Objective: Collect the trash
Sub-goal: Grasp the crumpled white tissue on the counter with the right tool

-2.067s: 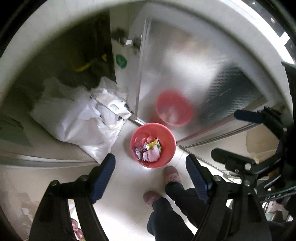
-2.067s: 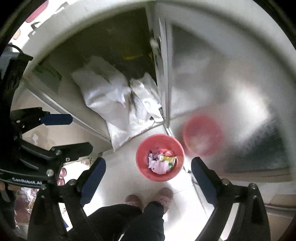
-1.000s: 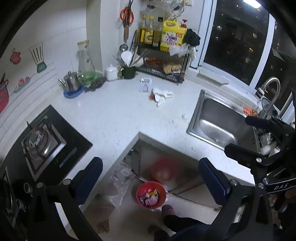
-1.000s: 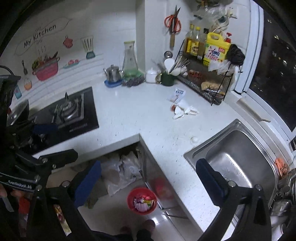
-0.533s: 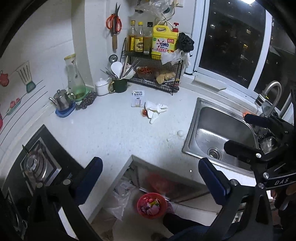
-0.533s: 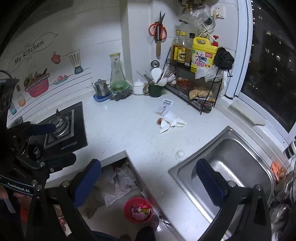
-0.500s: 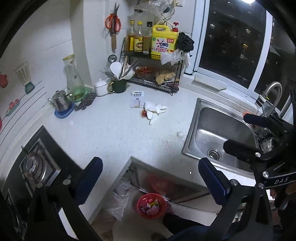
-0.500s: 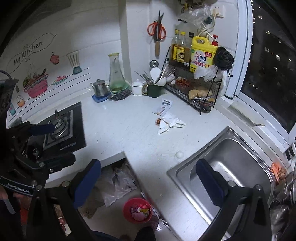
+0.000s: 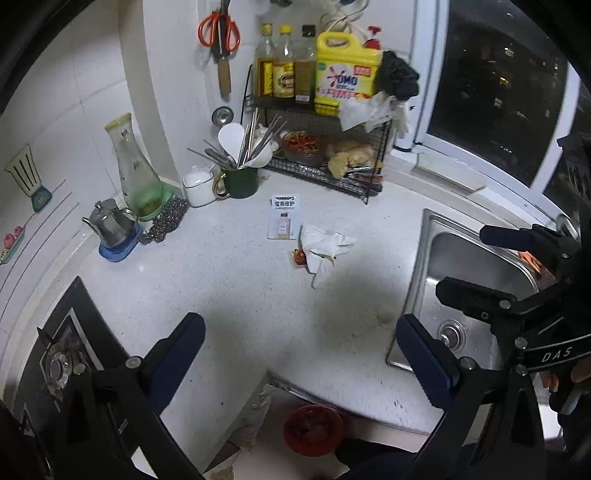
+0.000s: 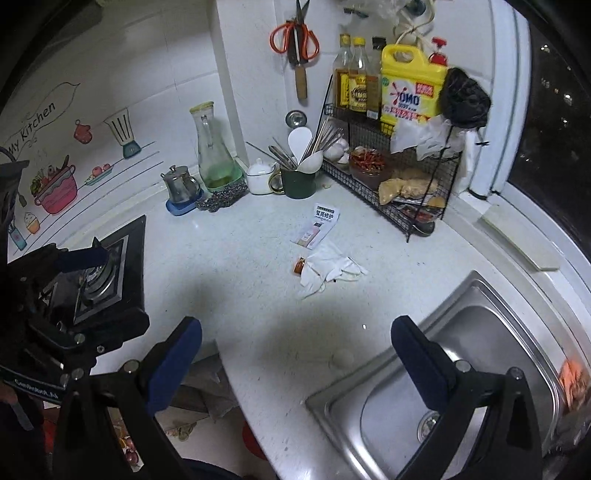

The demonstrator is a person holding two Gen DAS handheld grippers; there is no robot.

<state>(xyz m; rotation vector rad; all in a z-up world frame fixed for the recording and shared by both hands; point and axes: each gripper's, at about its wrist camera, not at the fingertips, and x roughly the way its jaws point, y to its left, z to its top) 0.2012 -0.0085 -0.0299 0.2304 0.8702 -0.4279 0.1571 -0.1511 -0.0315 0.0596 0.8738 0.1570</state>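
— White speckled countertop (image 9: 236, 295) fills both views, wrapping round a corner of a night-lit kitchen. What sits closest?

— Closest in, the left gripper (image 9: 299, 343) hangs over the counter's front edge with its blue-padded fingers spread wide and nothing between them. The right gripper (image 10: 295, 343) is the same: fingers well apart, empty, hovering over the counter beside the steel sink (image 10: 480, 332).

— And below the counter?

— Down on the floor, seen past the counter edge in the left view, stands a red bin (image 9: 313, 428) with something reddish inside; it is blurred, so I cannot tell what. Crumpled plastic bags (image 9: 255, 417) lie just beside it under the counter.

— Where is the trash on the worktop?

— Near the sink's corner lies a small pale round scrap (image 10: 342, 357), in shadow. Further in, mid-counter, is a crumpled white tissue (image 9: 325, 247), with a small red-orange wrapper (image 9: 299, 256) touching its left edge. Just beyond those lies a flat printed packet (image 9: 284, 216), near the tissue but apart from it.

— What lines the back?

— On the left, a black gas hob (image 10: 107, 273). Behind it, along the wall, a small steel teapot (image 9: 110, 223) on a blue coaster, a glass carafe (image 9: 135, 170), a steel scourer (image 9: 164, 221), a white lidded pot (image 9: 199, 184) and a dark green mug (image 9: 240, 181) full of utensils. A black wire rack (image 9: 325, 155) stands in the corner, holding oil bottles and a yellow detergent jug (image 9: 347, 75). Orange-handled scissors (image 9: 219, 31) hang on the wall above, and a dark window (image 9: 495, 81) is at the right.
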